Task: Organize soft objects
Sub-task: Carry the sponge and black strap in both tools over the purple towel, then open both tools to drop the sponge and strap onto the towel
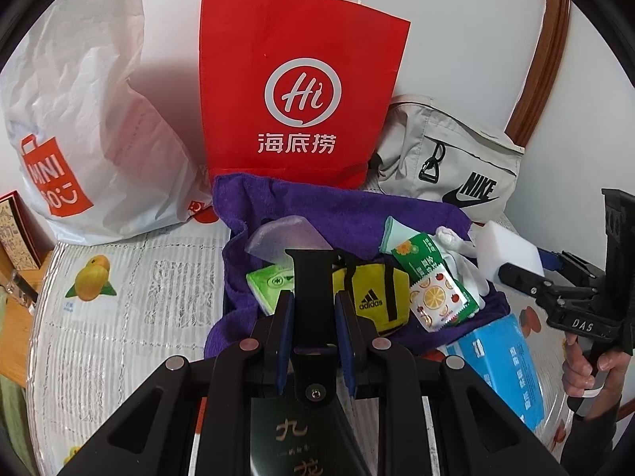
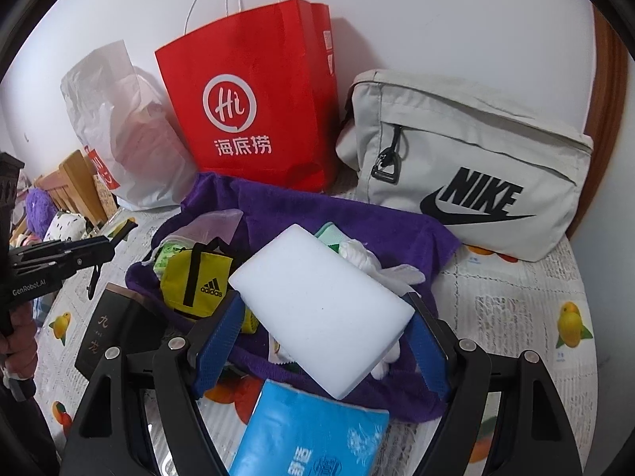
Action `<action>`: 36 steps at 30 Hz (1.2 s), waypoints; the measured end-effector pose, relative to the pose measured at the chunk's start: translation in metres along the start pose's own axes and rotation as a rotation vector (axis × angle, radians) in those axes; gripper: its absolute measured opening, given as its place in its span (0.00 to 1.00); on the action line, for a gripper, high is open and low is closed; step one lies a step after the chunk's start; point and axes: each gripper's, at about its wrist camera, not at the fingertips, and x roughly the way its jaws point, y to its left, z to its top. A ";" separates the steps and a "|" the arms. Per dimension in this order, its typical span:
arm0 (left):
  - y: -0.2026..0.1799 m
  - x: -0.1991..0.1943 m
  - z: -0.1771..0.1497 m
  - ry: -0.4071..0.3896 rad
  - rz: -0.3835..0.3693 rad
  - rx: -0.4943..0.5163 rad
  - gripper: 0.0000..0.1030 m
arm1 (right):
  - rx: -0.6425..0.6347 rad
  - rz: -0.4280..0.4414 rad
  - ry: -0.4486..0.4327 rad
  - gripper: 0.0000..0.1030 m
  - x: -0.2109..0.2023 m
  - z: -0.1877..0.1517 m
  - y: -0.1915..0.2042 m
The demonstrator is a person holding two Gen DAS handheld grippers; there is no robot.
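Observation:
My right gripper (image 2: 323, 335) is shut on a white sponge block (image 2: 321, 309) and holds it above a purple towel (image 2: 325, 210); the sponge also shows in the left wrist view (image 1: 508, 252). My left gripper (image 1: 314, 315) is shut on a black strap (image 1: 311, 277) over the towel (image 1: 357, 206). On the towel lie a yellow Adidas pouch (image 1: 375, 297), a green tissue pack (image 1: 270, 283), snack packets (image 1: 432, 293) and white gloves (image 1: 460, 254).
A red paper bag (image 1: 297, 91), a white Miniso bag (image 1: 79, 119) and a grey Nike bag (image 2: 468, 166) stand at the back against the wall. A blue tissue pack (image 2: 309, 432) and a dark box (image 2: 115, 329) lie on the fruit-print tablecloth (image 1: 119, 297).

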 end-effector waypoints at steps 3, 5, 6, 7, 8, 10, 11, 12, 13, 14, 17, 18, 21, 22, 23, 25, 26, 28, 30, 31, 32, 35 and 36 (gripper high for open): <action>0.001 0.010 0.007 0.010 -0.006 -0.004 0.20 | -0.011 0.005 0.015 0.77 0.010 0.004 0.002; 0.000 0.016 0.012 0.014 -0.011 -0.005 0.20 | -0.020 0.008 0.033 0.77 0.019 0.007 0.003; 0.000 0.018 0.014 0.016 -0.013 -0.004 0.20 | -0.025 0.010 0.039 0.77 0.022 0.008 0.003; -0.001 0.023 0.017 0.019 -0.013 -0.005 0.20 | -0.030 0.014 0.046 0.77 0.026 0.009 0.004; -0.001 0.025 0.019 0.021 -0.013 -0.003 0.20 | -0.036 0.015 0.052 0.77 0.030 0.010 0.005; -0.003 0.033 0.024 0.029 -0.016 0.000 0.20 | -0.051 0.017 0.065 0.77 0.038 0.012 0.007; -0.003 0.036 0.026 0.033 -0.018 0.000 0.20 | -0.056 0.018 0.070 0.78 0.041 0.012 0.008; -0.004 0.039 0.029 0.038 -0.018 0.001 0.20 | -0.061 0.019 0.075 0.78 0.044 0.013 0.008; -0.005 0.043 0.031 0.042 -0.017 0.004 0.20 | -0.065 0.019 0.081 0.78 0.047 0.014 0.009; -0.006 0.047 0.033 0.046 -0.013 0.007 0.20 | -0.068 0.018 0.085 0.78 0.051 0.015 0.009; -0.006 0.059 0.039 0.056 -0.007 0.003 0.20 | -0.075 0.008 0.104 0.78 0.060 0.017 0.008; -0.006 0.064 0.041 0.061 -0.013 -0.001 0.20 | -0.080 0.008 0.109 0.78 0.063 0.018 0.008; -0.007 0.076 0.044 0.079 -0.016 0.000 0.20 | -0.090 0.008 0.122 0.78 0.070 0.019 0.007; -0.007 0.079 0.044 0.084 -0.014 0.002 0.20 | -0.093 0.012 0.128 0.78 0.072 0.019 0.008; -0.007 0.083 0.044 0.091 -0.012 0.006 0.20 | -0.096 0.018 0.133 0.78 0.075 0.020 0.008; -0.007 0.091 0.044 0.108 -0.006 0.008 0.20 | -0.105 0.025 0.136 0.79 0.078 0.020 0.008; -0.006 0.095 0.043 0.118 -0.004 0.006 0.20 | -0.112 0.025 0.143 0.79 0.081 0.021 0.009; -0.004 0.101 0.041 0.128 -0.009 -0.006 0.20 | -0.119 0.022 0.153 0.79 0.085 0.021 0.009; -0.002 0.105 0.041 0.139 -0.012 -0.014 0.20 | -0.123 0.019 0.165 0.80 0.090 0.021 0.010; -0.001 0.107 0.040 0.146 -0.008 -0.025 0.20 | -0.122 0.018 0.171 0.80 0.091 0.021 0.010; 0.000 0.108 0.040 0.149 -0.008 -0.032 0.20 | -0.120 0.020 0.178 0.81 0.093 0.020 0.010; -0.001 0.111 0.041 0.167 -0.017 -0.027 0.27 | -0.113 0.025 0.194 0.88 0.096 0.021 0.010; -0.001 0.112 0.041 0.169 -0.014 -0.027 0.35 | -0.109 0.027 0.194 0.89 0.097 0.021 0.010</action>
